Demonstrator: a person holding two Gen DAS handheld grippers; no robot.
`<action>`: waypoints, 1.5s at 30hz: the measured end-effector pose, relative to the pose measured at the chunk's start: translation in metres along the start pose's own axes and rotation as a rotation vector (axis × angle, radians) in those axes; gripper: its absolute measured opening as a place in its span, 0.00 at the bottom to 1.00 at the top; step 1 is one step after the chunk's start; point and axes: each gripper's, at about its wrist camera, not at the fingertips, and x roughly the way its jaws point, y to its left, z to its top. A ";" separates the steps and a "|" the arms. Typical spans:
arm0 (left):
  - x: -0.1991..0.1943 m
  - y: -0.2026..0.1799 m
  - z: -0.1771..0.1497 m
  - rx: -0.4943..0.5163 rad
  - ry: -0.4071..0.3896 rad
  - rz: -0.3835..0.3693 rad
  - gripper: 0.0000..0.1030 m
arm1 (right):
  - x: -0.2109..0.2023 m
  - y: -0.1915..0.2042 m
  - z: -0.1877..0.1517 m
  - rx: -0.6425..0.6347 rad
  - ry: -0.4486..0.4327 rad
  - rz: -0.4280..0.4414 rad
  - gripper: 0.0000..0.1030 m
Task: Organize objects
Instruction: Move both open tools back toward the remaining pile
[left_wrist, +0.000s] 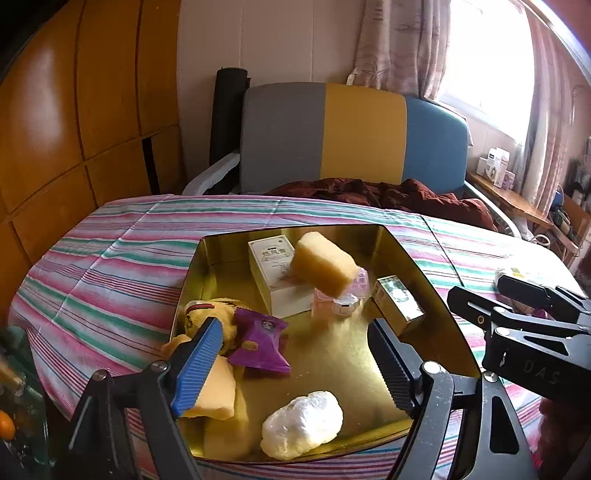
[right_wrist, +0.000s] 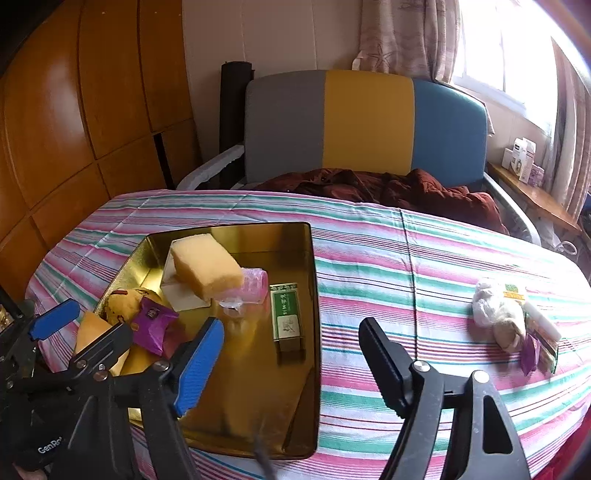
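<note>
A gold tin tray (left_wrist: 439, 295) (right_wrist: 310, 369) sits on the striped tablecloth. It holds a yellow sponge (left_wrist: 325, 266) (right_wrist: 205, 267) leaning on a white box (left_wrist: 269, 273), a pink plastic case (left_wrist: 340, 302) (right_wrist: 255, 286), a green-gold box (left_wrist: 399, 302) (right_wrist: 288, 317), a purple snack packet (left_wrist: 258, 341) (right_wrist: 153, 325), a yellow plush toy (left_wrist: 207, 317) and a white plastic-wrapped lump (left_wrist: 301, 424). My left gripper (left_wrist: 299, 362) is open and empty above the tray. My right gripper (right_wrist: 291, 360) is open and empty over the tray's right edge.
A small pile lies on the cloth at the right: a crumpled plastic bag (right_wrist: 487, 304), a beige plush (right_wrist: 511, 325), a purple packet (right_wrist: 530, 354) and a white tube (right_wrist: 543, 321). A grey-yellow-blue chair (right_wrist: 365, 122) with dark red clothing (right_wrist: 388, 188) stands behind the table.
</note>
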 end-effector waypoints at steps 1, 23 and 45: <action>0.000 -0.002 0.000 0.002 0.002 -0.002 0.80 | 0.000 -0.002 0.000 0.002 0.000 -0.002 0.75; 0.000 -0.059 0.006 0.159 0.016 -0.091 0.87 | -0.018 -0.145 0.005 0.200 0.014 -0.200 0.82; 0.029 -0.170 0.023 0.369 0.061 -0.223 0.87 | -0.024 -0.315 -0.022 0.692 -0.006 -0.261 0.83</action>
